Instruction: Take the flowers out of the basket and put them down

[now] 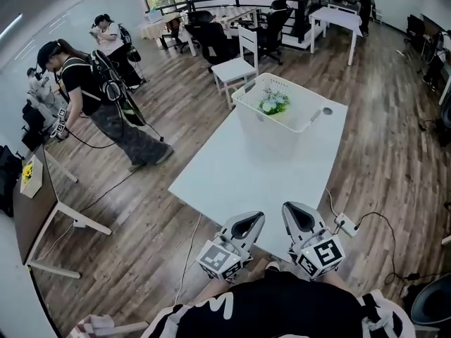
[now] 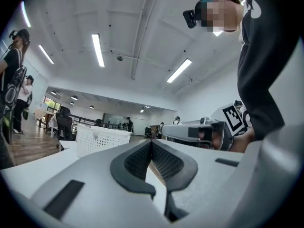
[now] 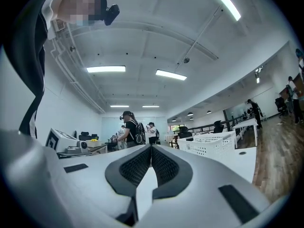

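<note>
Left gripper (image 1: 243,225) and right gripper (image 1: 299,218) both shut, empty, held level at desk's (image 1: 232,174) near edge.
Reach across to basket (image 1: 248,97) at far edge, flowers (image 1: 273,102) lying inside; open jaws before crossing the rim, come down from above, close low on the bunch rather than on the blooms, lift straight up clear of the rim, then lay down gently on bare desk.

I get a bright, even picture: long ceiling strips (image 2: 98,49) blaze white in both gripper views, and the pale desk (image 1: 232,182) carries only faint shadows. Fisheye bending curves every edge, and the corners of the gripper views go black.
</note>
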The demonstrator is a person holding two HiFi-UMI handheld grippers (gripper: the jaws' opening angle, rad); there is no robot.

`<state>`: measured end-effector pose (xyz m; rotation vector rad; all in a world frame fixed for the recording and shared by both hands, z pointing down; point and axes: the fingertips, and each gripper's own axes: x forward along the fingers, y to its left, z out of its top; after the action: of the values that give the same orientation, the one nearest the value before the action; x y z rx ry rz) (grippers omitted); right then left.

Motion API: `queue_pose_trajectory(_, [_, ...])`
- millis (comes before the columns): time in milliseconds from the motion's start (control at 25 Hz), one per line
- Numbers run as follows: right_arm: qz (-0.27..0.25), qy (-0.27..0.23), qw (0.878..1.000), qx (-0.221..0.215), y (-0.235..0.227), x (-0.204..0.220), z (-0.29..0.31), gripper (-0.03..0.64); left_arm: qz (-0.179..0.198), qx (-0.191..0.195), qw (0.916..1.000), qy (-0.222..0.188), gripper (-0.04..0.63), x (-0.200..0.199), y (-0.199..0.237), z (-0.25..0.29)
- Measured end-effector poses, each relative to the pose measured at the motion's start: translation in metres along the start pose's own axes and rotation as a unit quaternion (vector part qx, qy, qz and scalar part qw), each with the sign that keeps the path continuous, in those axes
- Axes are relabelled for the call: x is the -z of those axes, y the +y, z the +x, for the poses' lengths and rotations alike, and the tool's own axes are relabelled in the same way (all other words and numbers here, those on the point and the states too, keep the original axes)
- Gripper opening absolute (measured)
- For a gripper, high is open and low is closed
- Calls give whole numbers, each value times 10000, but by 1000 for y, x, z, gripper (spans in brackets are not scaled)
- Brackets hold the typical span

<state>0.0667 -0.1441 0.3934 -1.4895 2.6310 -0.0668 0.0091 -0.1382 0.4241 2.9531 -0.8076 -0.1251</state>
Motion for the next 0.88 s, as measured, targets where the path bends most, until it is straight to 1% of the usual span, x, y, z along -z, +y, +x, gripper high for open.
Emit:
queue_pose_trajectory(120, [91,-4,10000,9,-24,1,11,18,11,-76,10000,31,3,1,14,22])
queue_pose_trajectory(280, [293,55,9996,14,-47,13,18,18,-65,-158,9997,156,3,12,22,41])
queue_pose_trajectory(400, [434,111,9990,6,-58,21,25,18,-100,-190,9994,279,3,19,28,49])
queue_pose_trajectory(520, [510,168,9986,5,-65,26,36,18,-125,-198,9992,316,3,20,37,56])
queue_pose_trajectory(720, [513,174,9985,41,-75,27,55,18,-161,4,9994,318,3,20,49,73])
queue_pose_trajectory(880, [464,128,9987,183,-84,22,69,18,-190,204,9991,321,3,19,64,90])
